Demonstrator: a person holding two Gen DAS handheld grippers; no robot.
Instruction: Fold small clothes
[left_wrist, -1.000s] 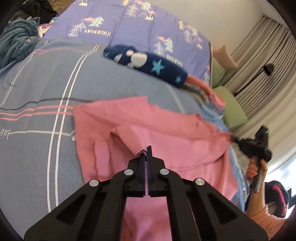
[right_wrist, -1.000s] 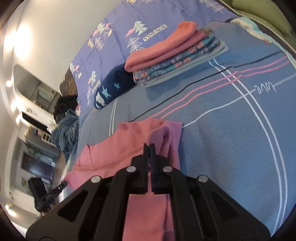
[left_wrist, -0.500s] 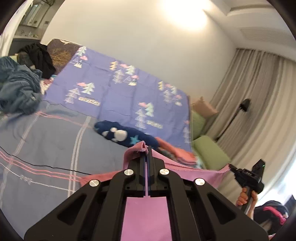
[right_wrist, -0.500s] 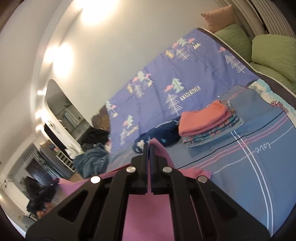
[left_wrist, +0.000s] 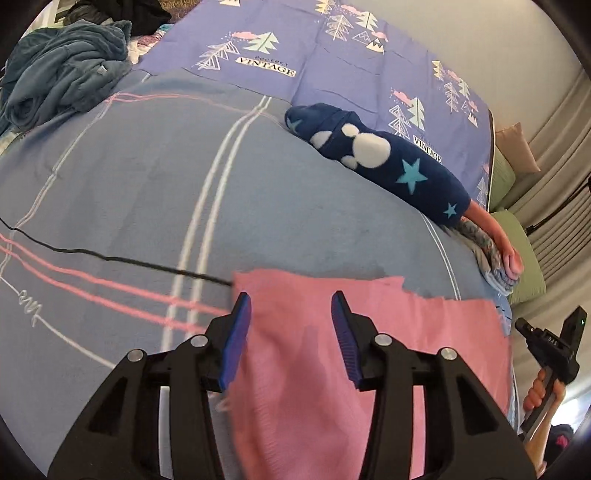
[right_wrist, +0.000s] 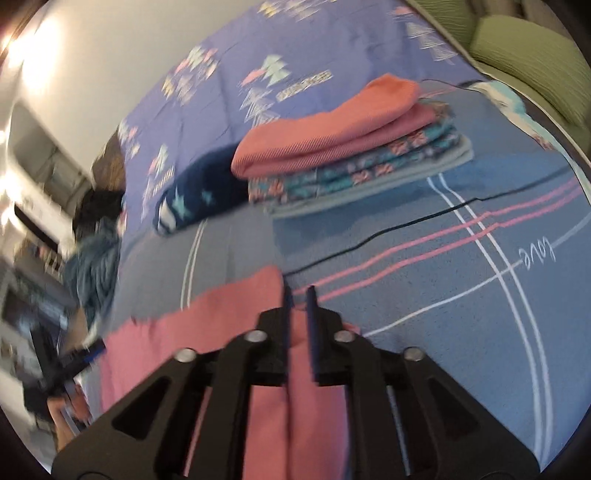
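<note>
A pink garment (left_wrist: 332, 354) lies spread on the blue-grey striped blanket (left_wrist: 147, 192) of the bed. My left gripper (left_wrist: 291, 306) is open, its jaws wide apart over the garment's far left corner, holding nothing. My right gripper (right_wrist: 298, 295) is open by a narrow gap above the garment's far right corner (right_wrist: 236, 325); the pink cloth lies under and between its fingers. The right gripper also shows in the left wrist view (left_wrist: 546, 343), held in a hand at the garment's right edge.
A stack of folded clothes (right_wrist: 351, 147) with an orange-pink piece on top sits at the far side. A dark blue starred garment (left_wrist: 376, 158) lies beside it. A crumpled blue blanket (left_wrist: 62, 70) lies far left. Green cushions (right_wrist: 532, 55) lie far right.
Both grippers held the pink garment up in the air, then brought it down flat on the bed. Both jaws have opened and let go of the cloth.
</note>
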